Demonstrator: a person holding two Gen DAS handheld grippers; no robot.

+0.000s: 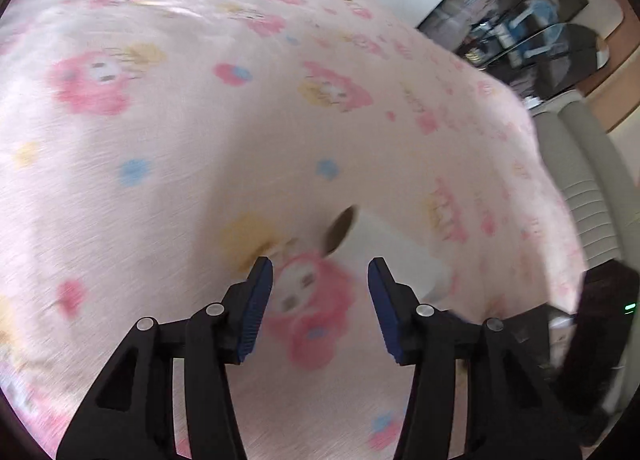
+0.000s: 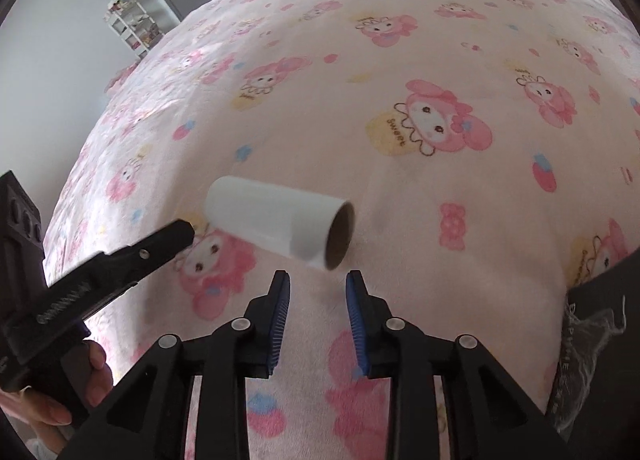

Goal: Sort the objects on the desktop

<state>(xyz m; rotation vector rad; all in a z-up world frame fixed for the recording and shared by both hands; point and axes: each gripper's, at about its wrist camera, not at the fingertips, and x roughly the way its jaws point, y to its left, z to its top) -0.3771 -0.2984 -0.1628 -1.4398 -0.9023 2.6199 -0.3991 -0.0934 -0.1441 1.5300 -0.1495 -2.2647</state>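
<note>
On the far left of my right wrist view, my hand grips the black handle of my left gripper, whose black fingers reach in toward the landmark here: a white paper-wrapped roll with a brown cardboard core, lying on its side on the pink plush blanket printed with cartoon rabbits. From this side I see that gripper's tip just beside the closed end of the roll, touching or not I cannot tell. In its own wrist view (badly blurred), my left gripper has its blue-padded fingers spread apart with nothing between them, the roll lying just beyond and right of them. Moving right of the roll's open brown end, my right gripper sits just short of it, blue pads parted and empty. Far right of the roll, a black bag lies on the blanket's edge.
</note>
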